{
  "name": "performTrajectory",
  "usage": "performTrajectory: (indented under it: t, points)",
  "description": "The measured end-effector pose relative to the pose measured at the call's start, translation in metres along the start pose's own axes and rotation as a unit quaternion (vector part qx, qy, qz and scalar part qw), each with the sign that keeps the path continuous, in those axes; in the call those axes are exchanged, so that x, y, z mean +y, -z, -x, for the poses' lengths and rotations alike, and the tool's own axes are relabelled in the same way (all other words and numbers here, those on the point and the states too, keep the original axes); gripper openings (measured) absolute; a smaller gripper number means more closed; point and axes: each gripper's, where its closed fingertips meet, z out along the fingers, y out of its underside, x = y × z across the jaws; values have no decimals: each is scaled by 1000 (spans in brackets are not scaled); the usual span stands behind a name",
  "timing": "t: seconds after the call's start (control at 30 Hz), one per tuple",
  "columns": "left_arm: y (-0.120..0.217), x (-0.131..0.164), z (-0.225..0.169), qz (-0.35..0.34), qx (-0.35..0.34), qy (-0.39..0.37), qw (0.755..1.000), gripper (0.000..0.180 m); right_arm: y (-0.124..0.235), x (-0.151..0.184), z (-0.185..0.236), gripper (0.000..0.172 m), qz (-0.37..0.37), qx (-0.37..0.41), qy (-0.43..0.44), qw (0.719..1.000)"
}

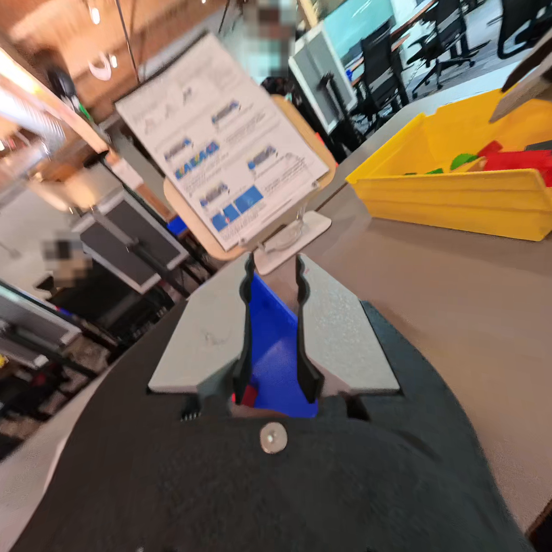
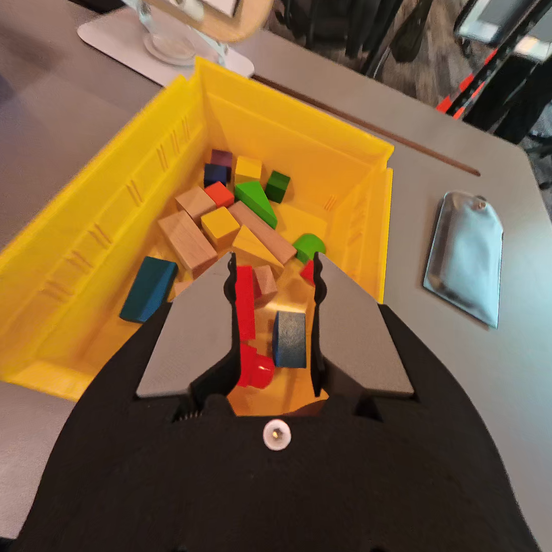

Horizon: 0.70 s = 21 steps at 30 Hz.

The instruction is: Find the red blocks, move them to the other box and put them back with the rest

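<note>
hovering over the yellow box (image 2: 98, 239), the right gripper (image 2: 273, 263) has its jaws spread wide and grips nothing. a long red block (image 2: 245, 301) lies on the box floor just inside the left finger (image 2: 230, 286), with a rounded red block (image 2: 257, 372) nearer the wrist and a dark blue block (image 2: 289, 339) beside it; the jaws stand apart from all of them. a small red piece (image 2: 308, 272) peeks out by the right fingertip. farther in the box lie plain wooden blocks (image 2: 186, 242), yellow ones (image 2: 219, 225), a green wedge (image 2: 257, 201), a small orange-red cube (image 2: 219, 193) and a teal block (image 2: 148, 288). the yellow box sits near the far corner of the grey worktop (image 2: 418, 167), with a clear pouch (image 2: 466, 257) by the right edge.

the left gripper (image 1: 274, 263) hangs over the blue box (image 1: 271, 328) at the worktop's left edge, jaws partly open with nothing between the tips. a bit of red (image 1: 249, 395) shows low inside the blue box, too hidden to tell its shape. a sign stand (image 1: 221, 149) rises at the far edge, blurred.
</note>
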Motion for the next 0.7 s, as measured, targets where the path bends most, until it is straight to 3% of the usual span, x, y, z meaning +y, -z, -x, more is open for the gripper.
performTrajectory:
  t: [0.17,0.37,0.53,0.6,0.7]
  points:
    - [-11,58,26,95,-3,87,992,34,24,-22,18,51,-45,-18,25,998]
    - [-18,136,58,201,13,179,963,39,50,-40,29,51,-89,-44,15,995]
    - [-40,183,57,310,83,162,933,43,61,-49,42,50,-109,-63,24,992]
    - [-49,201,59,358,98,155,916,45,61,-50,45,50,-109,-66,27,991]
    - [-50,237,50,451,138,178,864,47,62,-48,46,51,-106,-67,29,992]
